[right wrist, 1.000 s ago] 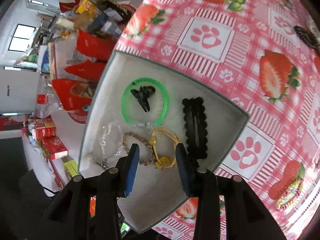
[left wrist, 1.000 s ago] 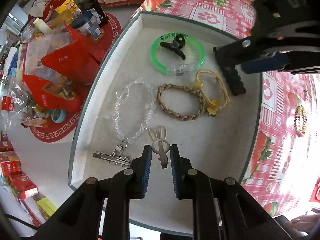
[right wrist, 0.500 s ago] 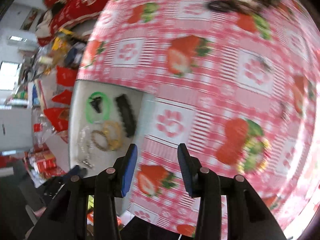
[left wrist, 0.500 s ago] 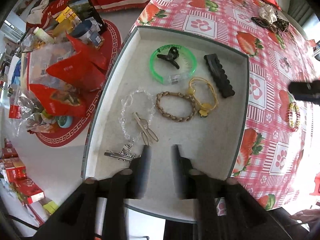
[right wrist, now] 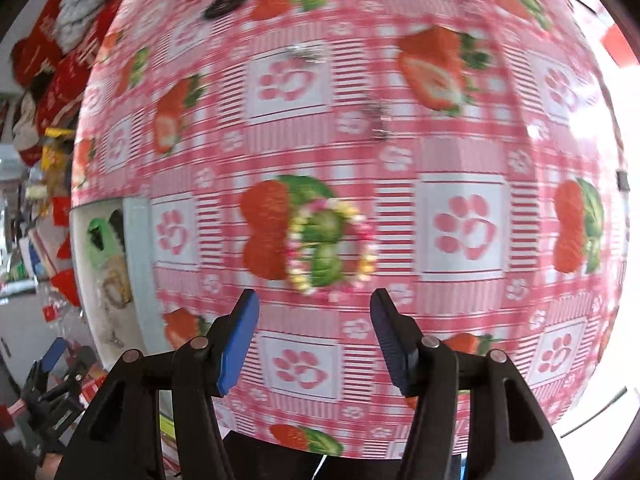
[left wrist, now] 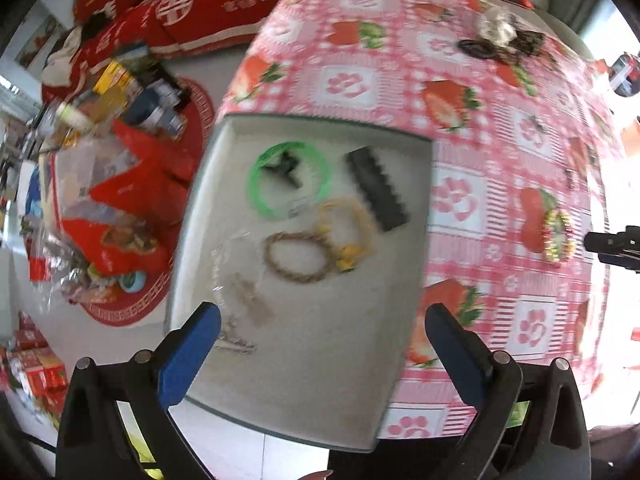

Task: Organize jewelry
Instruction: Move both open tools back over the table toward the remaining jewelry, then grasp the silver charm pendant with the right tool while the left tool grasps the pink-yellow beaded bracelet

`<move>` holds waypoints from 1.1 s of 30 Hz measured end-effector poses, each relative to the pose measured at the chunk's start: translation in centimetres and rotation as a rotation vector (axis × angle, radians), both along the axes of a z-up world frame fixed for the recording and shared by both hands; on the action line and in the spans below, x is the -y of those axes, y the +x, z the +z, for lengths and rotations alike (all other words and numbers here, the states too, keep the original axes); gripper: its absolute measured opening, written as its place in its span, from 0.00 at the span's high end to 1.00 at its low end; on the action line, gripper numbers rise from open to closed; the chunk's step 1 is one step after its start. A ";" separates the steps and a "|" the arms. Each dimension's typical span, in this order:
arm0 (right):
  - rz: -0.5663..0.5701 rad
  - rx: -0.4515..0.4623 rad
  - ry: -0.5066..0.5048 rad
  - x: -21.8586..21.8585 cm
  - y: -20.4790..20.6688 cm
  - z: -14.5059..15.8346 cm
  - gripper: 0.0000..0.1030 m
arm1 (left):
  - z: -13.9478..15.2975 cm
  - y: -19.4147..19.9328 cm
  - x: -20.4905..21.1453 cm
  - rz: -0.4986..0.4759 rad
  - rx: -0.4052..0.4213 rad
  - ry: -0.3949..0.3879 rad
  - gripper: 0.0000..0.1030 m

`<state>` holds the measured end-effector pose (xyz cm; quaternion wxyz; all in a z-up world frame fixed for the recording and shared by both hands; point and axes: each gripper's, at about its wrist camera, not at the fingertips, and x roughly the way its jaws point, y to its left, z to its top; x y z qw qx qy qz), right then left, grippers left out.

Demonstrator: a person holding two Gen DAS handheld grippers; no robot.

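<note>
**Right gripper lines up over the beaded bracelet; left gripper empty above the tray**

The pink-and-white checked tablecloth with strawberries and paw prints (right wrist: 460,152) fills the right wrist view and carries everything else. At its edge sits the shallow grey rectangular tray (left wrist: 424,240), which already holds a green plastic bangle (left wrist: 262,196), a black scalloped hair clip (left wrist: 378,190), a braided tan cord bracelet (left wrist: 280,272), a yellow cord bracelet with small charms (left wrist: 348,252) and some pale, blurred pieces nearer the camera that cannot be told apart.

The left gripper (left wrist: 322,340) hangs over the near end of the tray; its jaws have just been opening, now stand very wide, and nothing lies between them.

The task's next piece appears to be the round bracelet of pink, yellow and white beads (right wrist: 332,244), lying flat on the cloth over a printed strawberry, well apart from the tray. The right gripper (right wrist: 314,320) is much the nearer of the two: the bracelet lies just ahead of its fingertips and roughly centred on the gap. Its jaws have just been opening and stand moderately apart, with nothing between them. In the left wrist view the same bracelet (left wrist: 558,234) sits far to the right, just beside the right gripper's dark tip.

As a ring it has no long axis, and the gap looks narrower than the ring, so closing across one side of the beaded band is likely the better grip. The tray then lies to the gripper's left.
</note>
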<state>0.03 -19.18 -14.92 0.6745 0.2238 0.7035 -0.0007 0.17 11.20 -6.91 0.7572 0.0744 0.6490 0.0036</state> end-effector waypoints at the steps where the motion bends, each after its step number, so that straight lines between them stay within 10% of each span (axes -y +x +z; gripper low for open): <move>1: -0.009 -0.001 -0.005 0.5 -0.1 -0.1 0.40 | 0.1 0.2 1.0 -0.017 -0.002 -0.005 0.00; 26: 0.159 0.092 -0.195 2.0 8.2 -3.7 0.41 | -5.1 1.5 15.6 -0.157 -0.097 -0.092 0.00; 33: 0.317 0.151 -0.316 -1.3 9.0 -3.9 0.56 | -6.9 2.0 17.3 -0.149 -0.111 -0.106 0.00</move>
